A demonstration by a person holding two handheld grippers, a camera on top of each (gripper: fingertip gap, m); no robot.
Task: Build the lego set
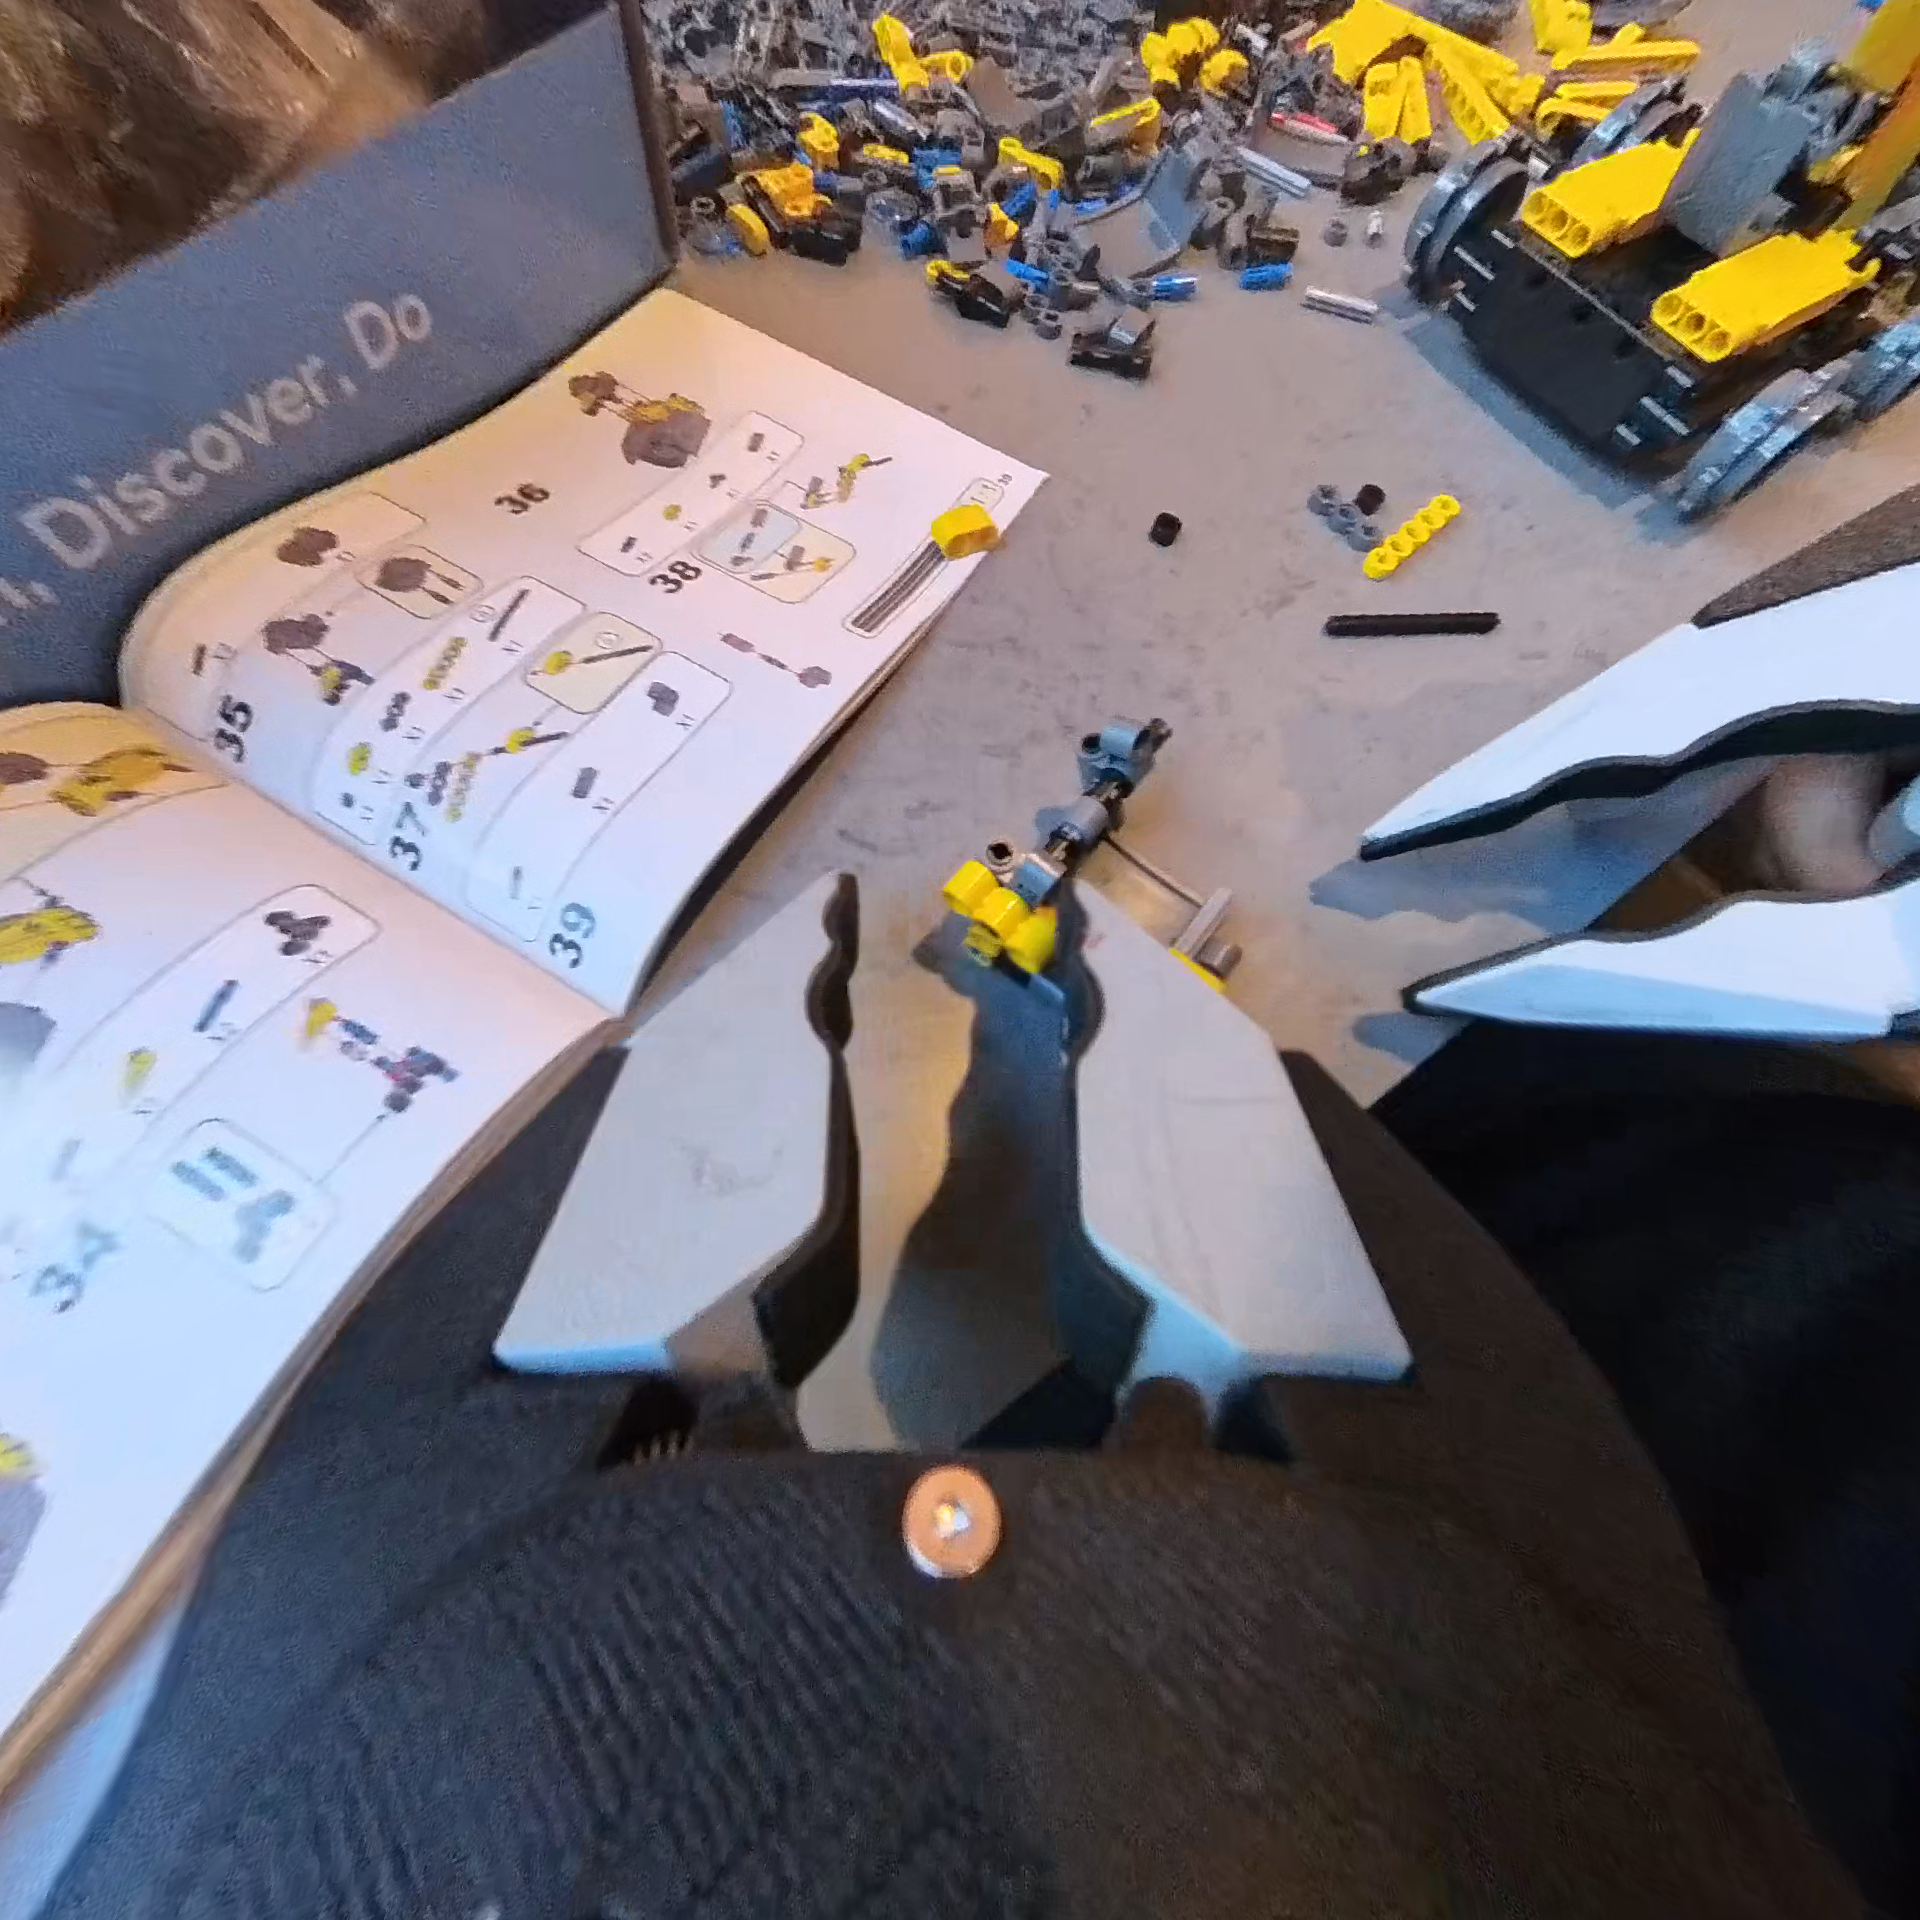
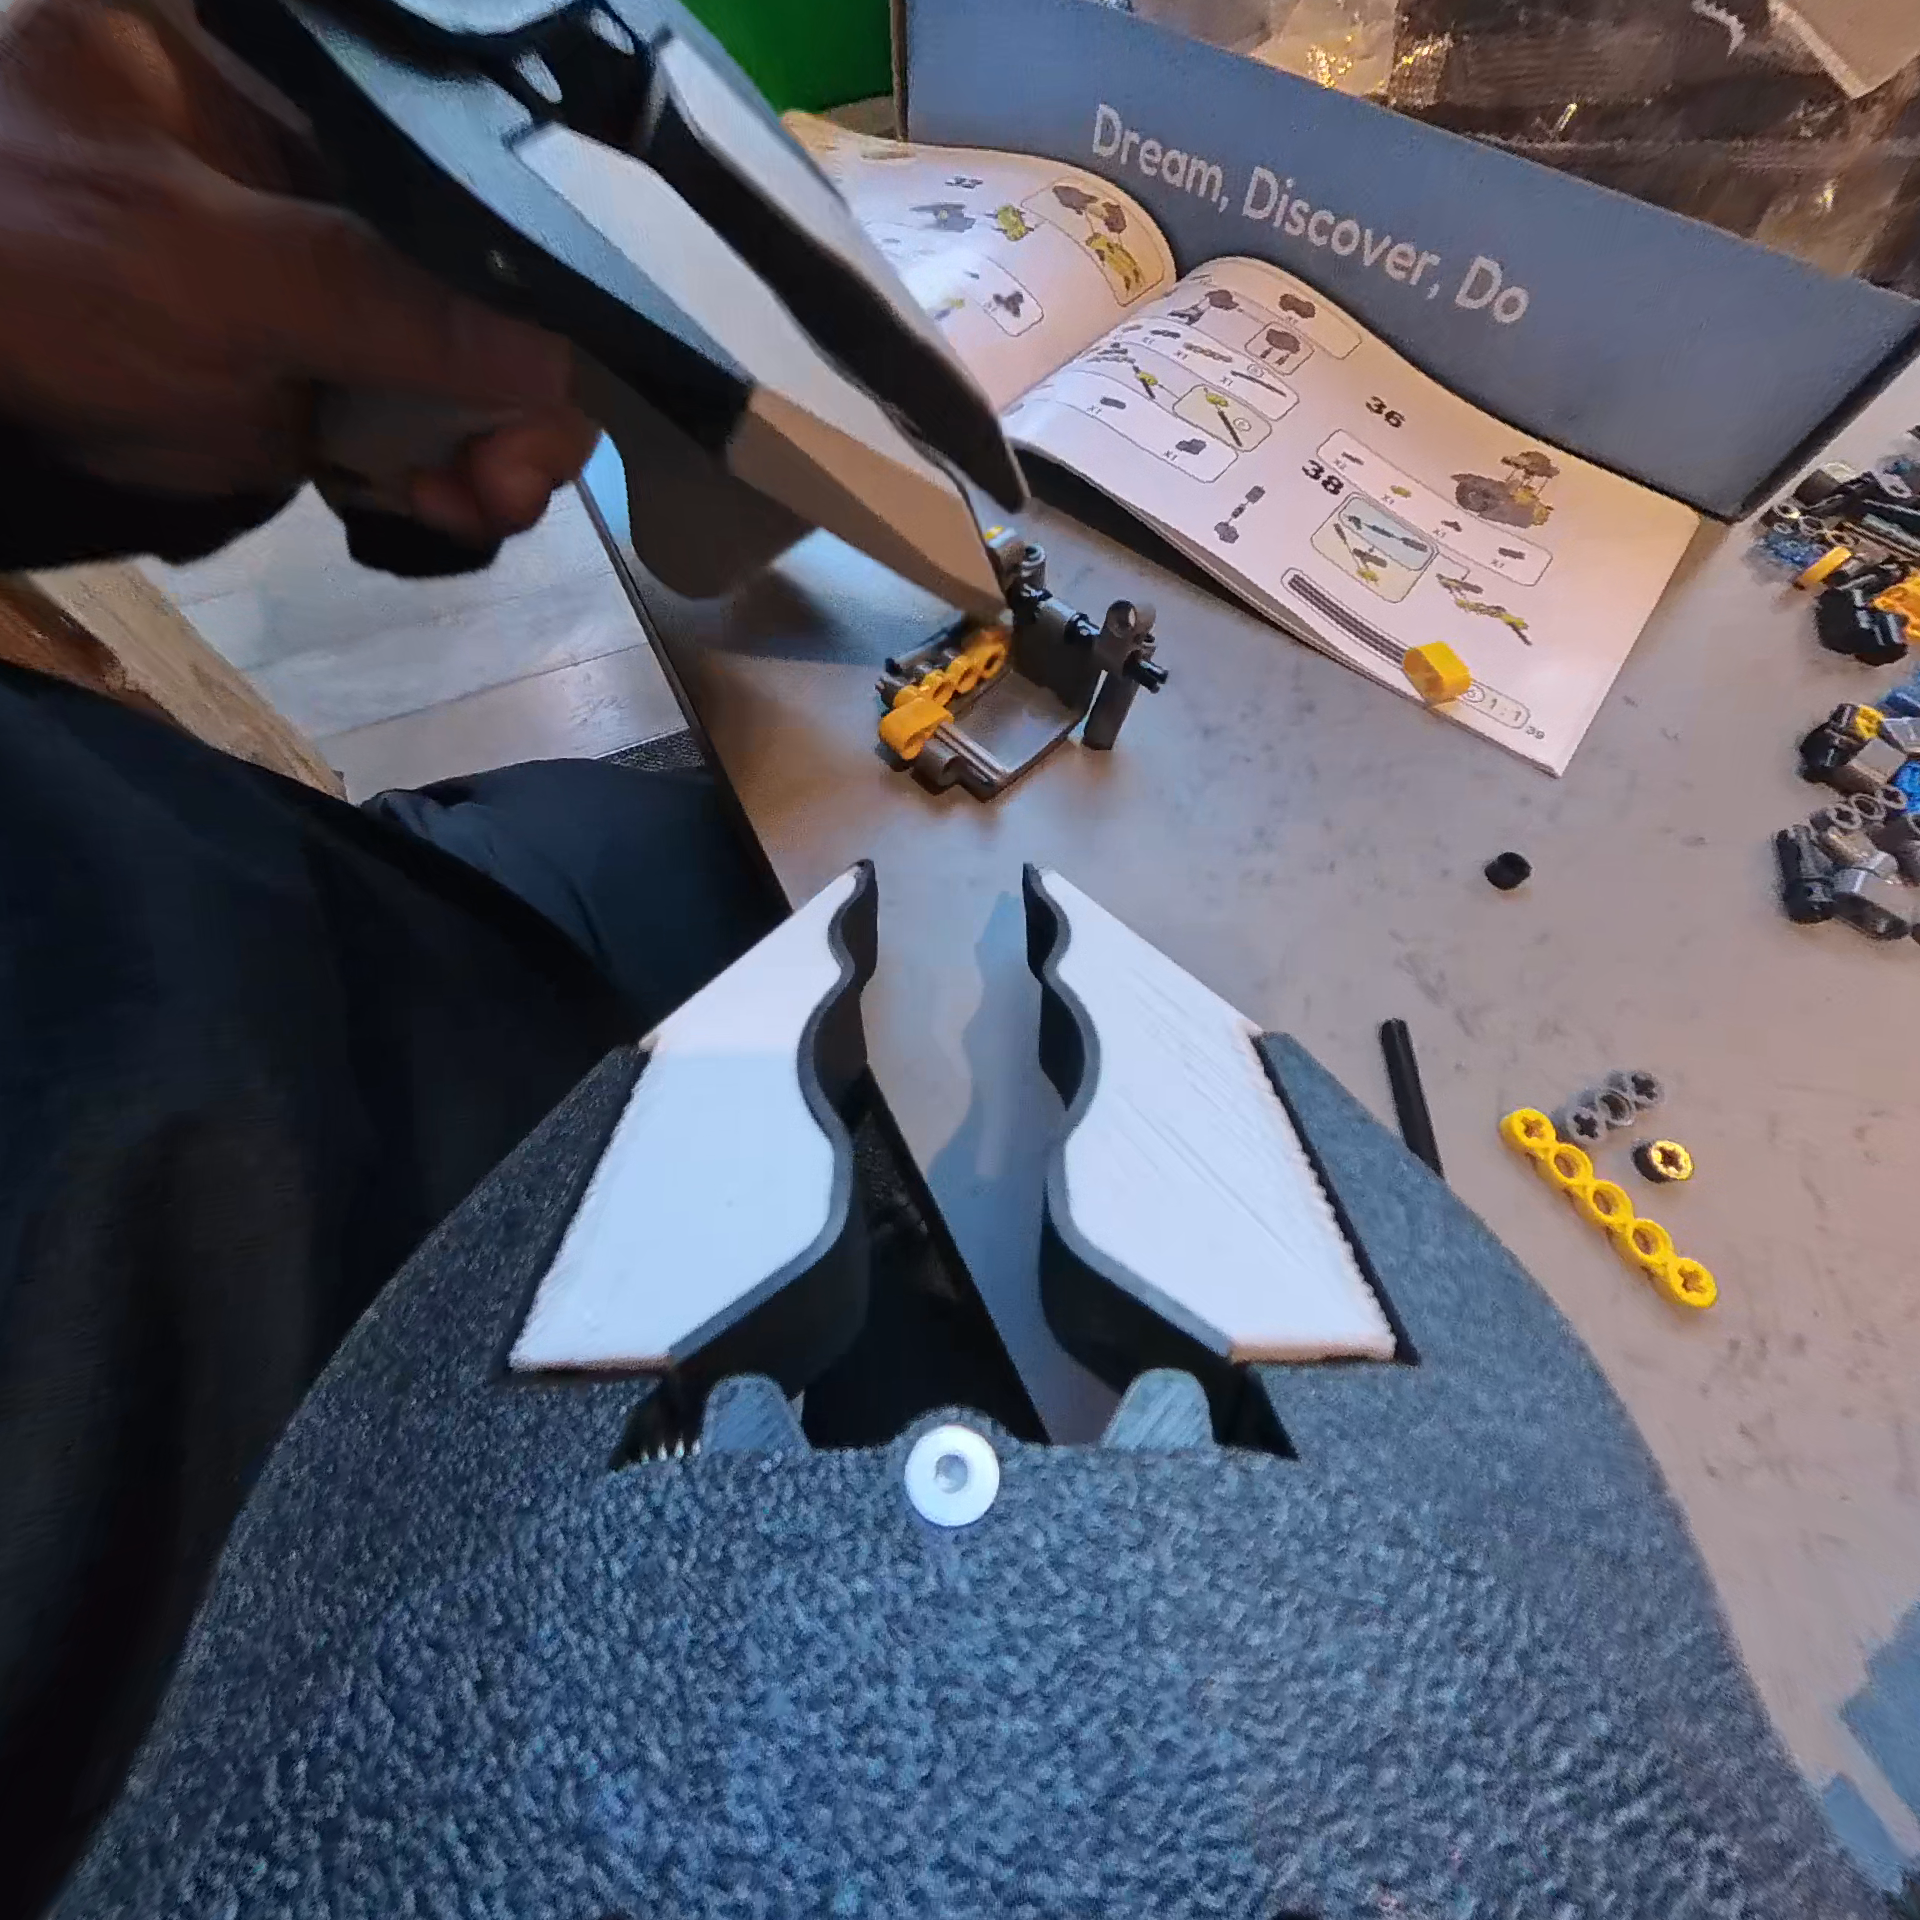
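A small grey and yellow brick assembly (image 1: pixel 1003 914) stands on the grey table. It also shows in the right wrist view (image 2: pixel 1018 665). My left gripper (image 1: pixel 961 899) is open. Its right fingertip touches the assembly's yellow end, and the left finger stands apart from it. In the right wrist view the left gripper (image 2: pixel 997 551) comes down on the assembly from the upper left, held by a hand. My right gripper (image 2: pixel 948 878) is open and empty, a little nearer than the assembly. It also shows at the right of the left wrist view (image 1: pixel 1392 925).
An open instruction booklet (image 1: pixel 520 675) lies left with a yellow piece (image 1: pixel 964 530) on it, against a grey box (image 1: pixel 312 260). A yellow beam (image 2: pixel 1605 1205), black axle (image 2: pixel 1408 1101), black bush (image 2: pixel 1507 871) and grey bushes (image 2: pixel 1610 1107) lie right. A parts pile (image 1: pixel 987 156) and half-built vehicle (image 1: pixel 1662 260) sit behind.
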